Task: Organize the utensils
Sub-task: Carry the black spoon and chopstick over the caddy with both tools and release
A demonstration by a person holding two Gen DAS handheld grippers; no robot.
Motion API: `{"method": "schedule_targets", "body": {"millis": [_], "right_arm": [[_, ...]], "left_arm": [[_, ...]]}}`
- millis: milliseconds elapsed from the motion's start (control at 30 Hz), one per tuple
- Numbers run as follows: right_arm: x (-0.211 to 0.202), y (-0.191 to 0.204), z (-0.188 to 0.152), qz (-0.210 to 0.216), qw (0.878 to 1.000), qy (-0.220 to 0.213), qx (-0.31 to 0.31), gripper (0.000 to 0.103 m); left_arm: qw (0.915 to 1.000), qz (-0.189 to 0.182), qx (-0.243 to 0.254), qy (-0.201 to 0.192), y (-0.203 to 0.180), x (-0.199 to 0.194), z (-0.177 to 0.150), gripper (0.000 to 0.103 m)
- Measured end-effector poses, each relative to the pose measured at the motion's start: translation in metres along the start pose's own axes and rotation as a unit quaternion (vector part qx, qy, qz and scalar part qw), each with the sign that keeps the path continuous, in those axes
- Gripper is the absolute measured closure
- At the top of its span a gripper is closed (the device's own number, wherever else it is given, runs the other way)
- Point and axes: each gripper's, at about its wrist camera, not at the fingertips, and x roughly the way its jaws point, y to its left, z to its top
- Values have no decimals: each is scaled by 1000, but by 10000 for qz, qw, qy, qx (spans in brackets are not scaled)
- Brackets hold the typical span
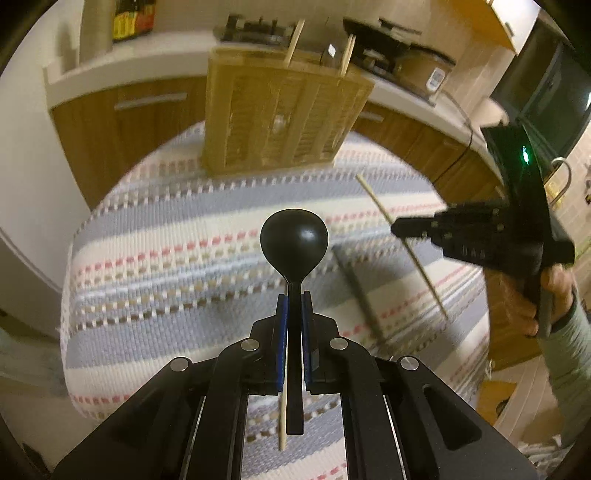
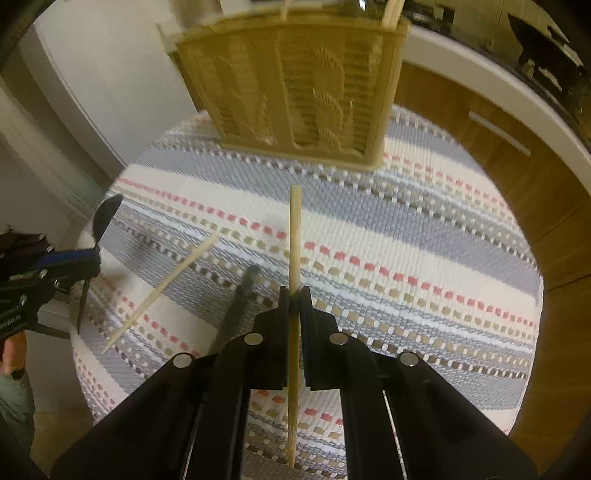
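My left gripper (image 1: pixel 294 295) is shut on a black spoon (image 1: pixel 294 236), bowl pointing forward, held above the striped cloth (image 1: pixel 166 236). My right gripper (image 2: pixel 294 290) is shut on a wooden chopstick (image 2: pixel 295 229) that points toward the tan utensil holder (image 2: pixel 295 88). The holder (image 1: pixel 280 110) stands at the far side of the cloth with two chopsticks (image 1: pixel 293 42) sticking out of it. In the left wrist view the right gripper (image 1: pixel 397 227) holds its chopstick (image 1: pixel 373 195) on the right. A second chopstick (image 2: pixel 162 288) lies on the cloth; the left gripper (image 2: pixel 94 258) shows at left.
The cloth (image 2: pixel 406 240) covers a small round table. Wooden cabinets (image 1: pixel 129 122) with a white counter stand behind. A stove (image 1: pixel 258 29) and a rice cooker (image 1: pixel 424 70) sit on the counter. A dark shadow (image 2: pixel 238 302) falls on the cloth.
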Motion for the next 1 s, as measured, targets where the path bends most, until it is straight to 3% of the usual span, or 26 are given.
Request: {"method": "schedule_targets", "body": {"millis": [200,433,567,800,1000], "right_arm": [[-50,1,2,100,9970,-750,-135,99],[-103,1,24,84,9839,-1777,-188,99],[-126,-3,44,114,9740,-2256,-153,99],[-146,-7,76,64,9513,-3080,-124,99],[-150,-21,103,-75,9235,-3834,36,99]], "left_arm": [[9964,34,190,-825,-17,-31,25,98],[9828,-61,315,-1816,-36,-69,69,98],[9753,-211,295,-2177,-40,-78,95,98],[9585,-284,365,-2813,-49,-74,134,98],[9425,-177,524,-3295,-52,-53,154,98]]}}
